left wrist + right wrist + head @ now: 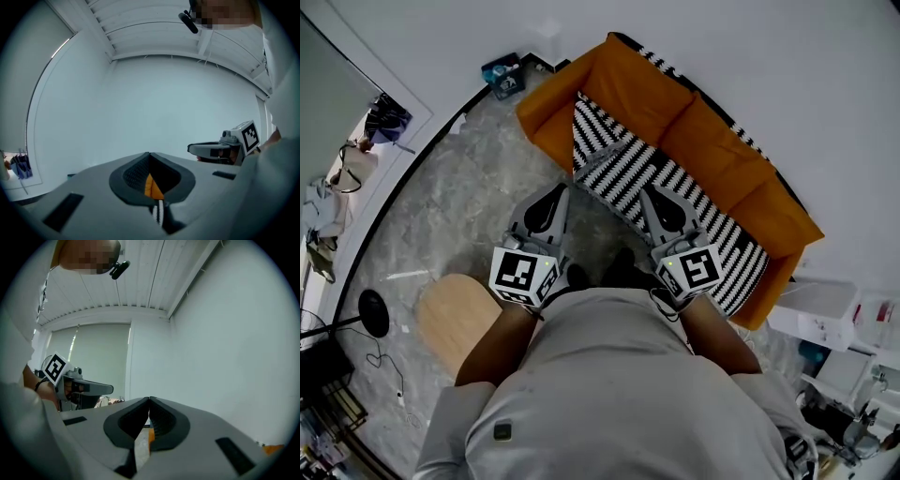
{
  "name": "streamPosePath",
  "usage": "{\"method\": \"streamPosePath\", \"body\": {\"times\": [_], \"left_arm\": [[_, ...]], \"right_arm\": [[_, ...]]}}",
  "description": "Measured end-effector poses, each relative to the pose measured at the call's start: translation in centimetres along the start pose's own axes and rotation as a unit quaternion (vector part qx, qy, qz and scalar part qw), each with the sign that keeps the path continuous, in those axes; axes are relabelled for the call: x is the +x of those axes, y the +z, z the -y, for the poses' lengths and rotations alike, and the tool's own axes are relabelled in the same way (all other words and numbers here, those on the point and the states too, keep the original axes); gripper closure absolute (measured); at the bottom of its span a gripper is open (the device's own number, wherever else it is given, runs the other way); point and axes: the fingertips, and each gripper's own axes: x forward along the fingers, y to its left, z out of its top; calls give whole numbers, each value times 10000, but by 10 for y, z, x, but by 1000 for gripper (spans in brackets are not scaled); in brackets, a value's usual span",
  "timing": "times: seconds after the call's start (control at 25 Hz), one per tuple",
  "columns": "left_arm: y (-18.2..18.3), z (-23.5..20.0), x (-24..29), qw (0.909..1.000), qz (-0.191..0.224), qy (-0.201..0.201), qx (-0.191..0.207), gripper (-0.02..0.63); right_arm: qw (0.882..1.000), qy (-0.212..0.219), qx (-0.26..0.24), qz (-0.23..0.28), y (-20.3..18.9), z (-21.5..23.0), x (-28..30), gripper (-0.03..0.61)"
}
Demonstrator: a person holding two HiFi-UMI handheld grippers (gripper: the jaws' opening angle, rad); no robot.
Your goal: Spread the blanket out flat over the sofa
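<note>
An orange sofa [712,141] stands against the white wall. A black-and-white striped blanket [623,159] lies over its seat, bunched at the left end, and hangs down the front. My left gripper [563,187] points at the blanket's near left corner. My right gripper [646,190] hovers over the middle of the striped cloth. Both point about level. In the left gripper view the jaws [149,157] meet at the tip, with orange sofa and a strip of blanket [158,213] showing below. The right gripper's [149,401] jaws are also together. I see no cloth pinched at either tip.
A round wooden stool [455,319] stands on the grey stone floor at my left. A blue box [503,75] sits by the sofa's left end. White shelving with clutter [834,309] is at the right. A black lamp base [372,312] and cables lie at the far left.
</note>
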Motion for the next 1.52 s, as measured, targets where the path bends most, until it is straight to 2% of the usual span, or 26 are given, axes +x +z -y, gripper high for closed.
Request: {"method": "streamPosePath", "body": {"times": [0.48, 0.76, 0.92, 1.16, 1.32, 1.52], "left_arm": [[-13, -62, 53, 9990, -238, 380, -30, 604], [-33, -109, 129, 9968, -499, 619, -118, 604], [-34, -123, 188, 9963, -578, 631, 20, 604], [-48, -144, 260, 9941, -813, 723, -25, 604], [-65, -157, 292, 9929, -966, 684, -70, 604], [-97, -180, 319, 9911, -1199, 513, -249, 604]], "right_arm": [[9987, 340, 286, -258, -33, 48, 84, 555], [9964, 628, 186, -547, -56, 117, 158, 554], [9950, 699, 196, -688, -71, 166, 194, 554], [9925, 826, 238, -874, -97, 232, 236, 552], [9892, 893, 311, -1120, -124, 260, 260, 552], [9843, 901, 429, -1455, -163, 276, 288, 552]]}}
